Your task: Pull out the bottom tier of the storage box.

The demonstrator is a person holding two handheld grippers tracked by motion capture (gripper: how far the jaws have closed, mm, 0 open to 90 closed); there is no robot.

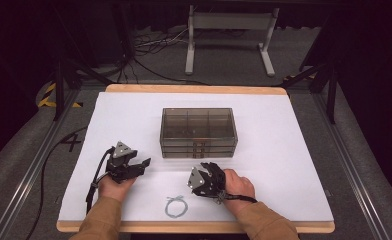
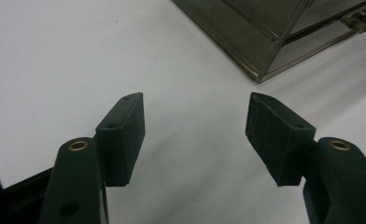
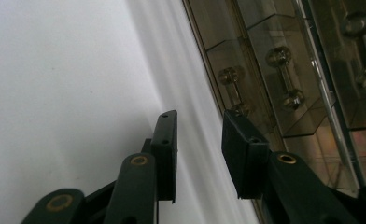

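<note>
Drawer box point(image 2: 284, 37) cut off by top edge

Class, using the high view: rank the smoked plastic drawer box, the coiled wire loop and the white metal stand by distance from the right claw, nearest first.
1. Drawer box: just beyond the right claw, at the table's middle. The coiled wire loop, at the near table edge to the claw's left, looks about as close; too close to call.
2. White metal stand: on the floor beyond the table's far edge, clearly farthest.

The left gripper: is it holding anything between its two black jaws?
No. In the left gripper view the left gripper has its jaws spread wide apart, with bare white table showing between them.
</note>
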